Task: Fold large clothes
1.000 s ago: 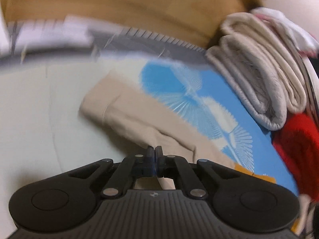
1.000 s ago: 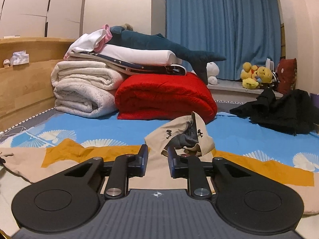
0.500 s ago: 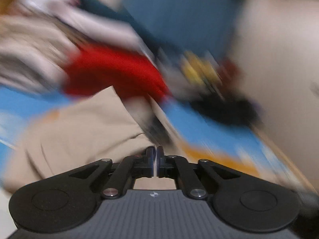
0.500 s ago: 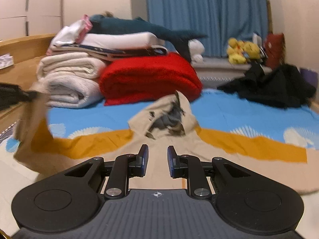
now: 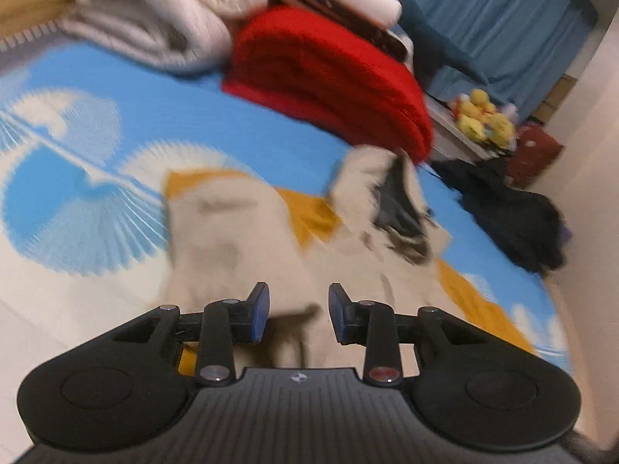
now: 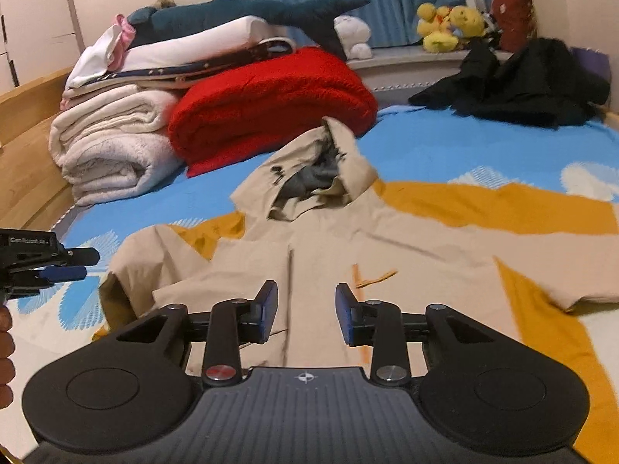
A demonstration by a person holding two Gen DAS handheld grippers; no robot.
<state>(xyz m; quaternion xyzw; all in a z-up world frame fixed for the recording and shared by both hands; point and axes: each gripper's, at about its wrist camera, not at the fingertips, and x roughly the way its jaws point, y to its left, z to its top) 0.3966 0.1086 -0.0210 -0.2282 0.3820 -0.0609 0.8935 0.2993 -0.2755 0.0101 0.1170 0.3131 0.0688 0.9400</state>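
A beige and orange hooded jacket (image 6: 387,247) lies front up on the blue patterned sheet (image 6: 445,150), its hood (image 6: 332,162) pointing to the far side. Its left sleeve (image 6: 154,266) lies folded in over the body. My right gripper (image 6: 306,309) hovers over the jacket's front, its jaws opening with nothing between them. My left gripper (image 5: 298,309) hangs above the folded sleeve (image 5: 216,232), jaws also opening and empty; that view is blurred. The left gripper (image 6: 83,265) also shows at the left edge of the right wrist view, held by a hand (image 6: 5,344).
A red blanket (image 6: 271,96) and rolled white blankets (image 6: 112,147) are stacked at the far left, with folded linen and a shark plush (image 6: 247,11) on top. Black clothes (image 6: 534,85) lie far right. Yellow plush toys (image 6: 448,23) sit before the blue curtain. A wooden bed frame (image 6: 23,162) runs along the left.
My left gripper swung from the sleeve's end at the left across to the jacket's body, then let go as its jaws parted. The right gripper dropped nearer the jacket and opened wider.
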